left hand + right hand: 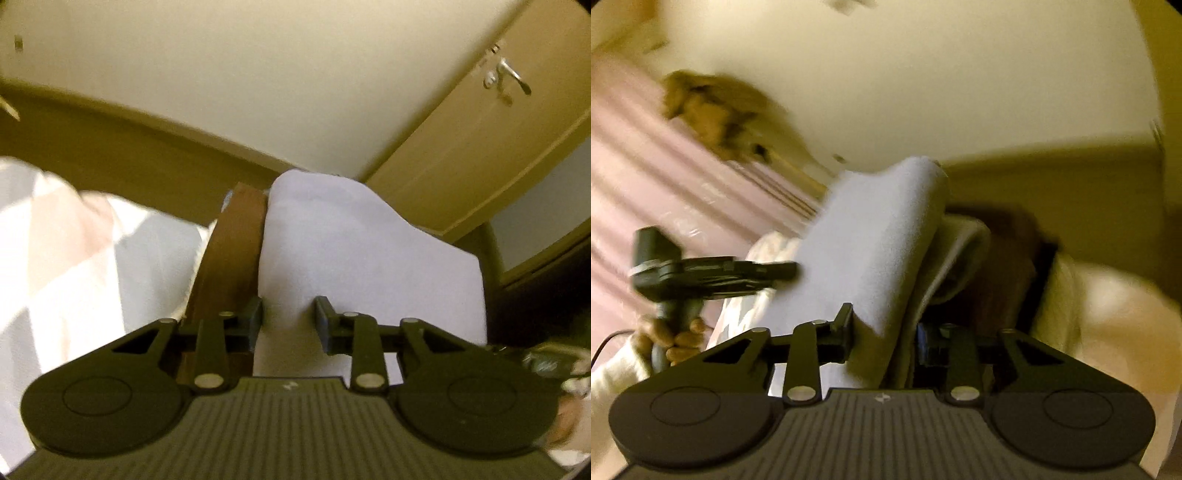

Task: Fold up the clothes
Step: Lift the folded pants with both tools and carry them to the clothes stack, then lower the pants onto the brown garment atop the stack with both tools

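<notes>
Black linkage arms of the left hand-held gripper filled the bottom of the left wrist view, its two pads pinched on a fold of the pale lavender-white soft cloth garment. That garment rose ahead of the pads in a rounded hump. A brown strap-like band ran just beside it on the left, passing under the left pad. Further left lay white and pale pink fabric, blurred. Behind stood a cream wall and a tan wooden door with a metal lever handle.

Right wrist view: the right hand-held gripper was clenched on a thicker fold of the same pale garment, layers bunched between the pads. The garment hung lifted between both tools. At left, a person's hand in a cream sleeve gripped the handle of the other hand-held gripper, whose tip met the cloth's edge. Pink striped bedding lay behind, heavily blurred.
</notes>
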The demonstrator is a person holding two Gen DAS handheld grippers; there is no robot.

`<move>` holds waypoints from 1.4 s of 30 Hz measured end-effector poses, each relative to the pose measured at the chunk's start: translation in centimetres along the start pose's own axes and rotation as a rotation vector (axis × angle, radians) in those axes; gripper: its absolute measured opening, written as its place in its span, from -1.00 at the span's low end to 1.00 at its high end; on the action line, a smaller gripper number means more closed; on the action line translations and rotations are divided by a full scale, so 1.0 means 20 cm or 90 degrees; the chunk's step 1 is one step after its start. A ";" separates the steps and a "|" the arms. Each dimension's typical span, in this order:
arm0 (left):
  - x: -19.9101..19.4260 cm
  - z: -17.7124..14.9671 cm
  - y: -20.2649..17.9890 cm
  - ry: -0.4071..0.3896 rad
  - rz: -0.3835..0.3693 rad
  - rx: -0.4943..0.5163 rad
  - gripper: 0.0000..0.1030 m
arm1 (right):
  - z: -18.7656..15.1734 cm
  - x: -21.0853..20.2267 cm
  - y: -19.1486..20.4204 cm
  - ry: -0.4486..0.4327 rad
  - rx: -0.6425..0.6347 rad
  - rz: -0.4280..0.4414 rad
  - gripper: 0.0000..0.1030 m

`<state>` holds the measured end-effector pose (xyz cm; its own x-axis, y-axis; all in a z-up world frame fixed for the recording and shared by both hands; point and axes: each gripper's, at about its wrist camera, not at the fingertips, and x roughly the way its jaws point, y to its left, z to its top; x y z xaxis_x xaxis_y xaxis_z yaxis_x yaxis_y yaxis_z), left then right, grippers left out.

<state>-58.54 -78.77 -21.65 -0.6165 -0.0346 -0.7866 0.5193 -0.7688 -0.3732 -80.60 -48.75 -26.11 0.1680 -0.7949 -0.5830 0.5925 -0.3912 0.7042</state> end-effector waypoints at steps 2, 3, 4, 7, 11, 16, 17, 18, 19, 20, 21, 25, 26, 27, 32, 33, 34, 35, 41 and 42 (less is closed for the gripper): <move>-0.08 -0.01 -0.06 -0.024 0.043 0.014 -0.50 | 0.02 -0.04 0.03 -0.006 0.009 -0.021 0.15; -0.12 -0.01 -0.08 -0.039 0.065 0.017 -0.50 | 0.03 -0.06 0.06 -0.013 -0.010 -0.036 0.15; -0.18 -0.03 -0.11 -0.055 0.078 0.019 -0.50 | 0.04 -0.08 0.11 -0.015 -0.045 -0.059 0.15; -0.33 -0.09 -0.17 -0.094 0.095 0.021 -0.50 | 0.07 -0.14 0.26 -0.020 -0.164 -0.139 0.15; -0.39 -0.22 -0.26 -0.092 0.072 0.034 -0.45 | 0.04 -0.19 0.47 -0.073 -0.339 -0.191 -0.08; -0.22 -0.35 -0.25 -0.046 0.080 0.013 -0.46 | -0.05 -0.06 0.58 -0.065 -0.499 -0.203 -0.27; -0.18 -0.37 -0.22 -0.042 0.083 -0.008 -0.48 | -0.06 -0.01 0.57 -0.055 -0.516 -0.210 -0.28; -0.15 -0.38 -0.18 -0.044 0.082 -0.038 -0.48 | -0.06 0.02 0.54 -0.041 -0.510 -0.212 -0.29; -0.13 -0.39 -0.15 -0.049 0.081 -0.056 -0.47 | -0.07 0.04 0.50 -0.025 -0.500 -0.214 -0.29; -0.11 -0.40 -0.12 -0.055 0.081 -0.075 -0.41 | -0.07 0.07 0.47 -0.009 -0.490 -0.215 -0.28; -0.10 -0.42 -0.09 -0.059 0.081 -0.092 -0.31 | -0.07 0.08 0.41 0.000 -0.487 -0.214 -0.29; -0.11 -0.42 -0.10 -0.058 0.100 -0.096 -0.27 | -0.10 0.08 0.37 0.018 -0.489 -0.200 -0.27; -0.13 -0.42 -0.12 -0.060 0.109 -0.093 -0.31 | -0.10 0.08 0.37 0.022 -0.488 -0.198 -0.27; -0.17 -0.41 -0.15 -0.068 0.121 -0.088 -0.36 | -0.08 0.08 0.39 0.022 -0.489 -0.196 -0.26; -0.38 -0.43 -0.34 -0.117 0.148 -0.050 -0.40 | -0.04 -0.01 0.46 -0.019 -0.475 -0.146 -0.26; -0.39 -0.44 -0.38 -0.121 0.144 -0.038 -0.39 | -0.05 -0.04 0.49 -0.019 -0.485 -0.129 -0.26; -0.40 -0.45 -0.41 -0.124 0.141 -0.026 -0.39 | -0.06 -0.07 0.52 -0.017 -0.496 -0.111 -0.26; -0.38 -0.46 -0.43 -0.123 0.149 -0.011 -0.40 | -0.09 -0.08 0.54 -0.004 -0.514 -0.097 -0.26; -0.11 -0.47 -0.36 -0.067 0.182 -0.027 -0.46 | -0.31 -0.06 0.58 0.092 -0.632 -0.085 -0.27; -0.08 -0.48 -0.34 -0.062 0.182 -0.035 -0.46 | -0.34 -0.03 0.55 0.098 -0.648 -0.099 -0.27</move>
<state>-55.45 -67.32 -22.67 -0.4937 -0.3077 -0.8134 0.7094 -0.6835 -0.1720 -68.89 -49.40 -20.80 0.0892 -0.6738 -0.7335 0.9888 0.1484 -0.0160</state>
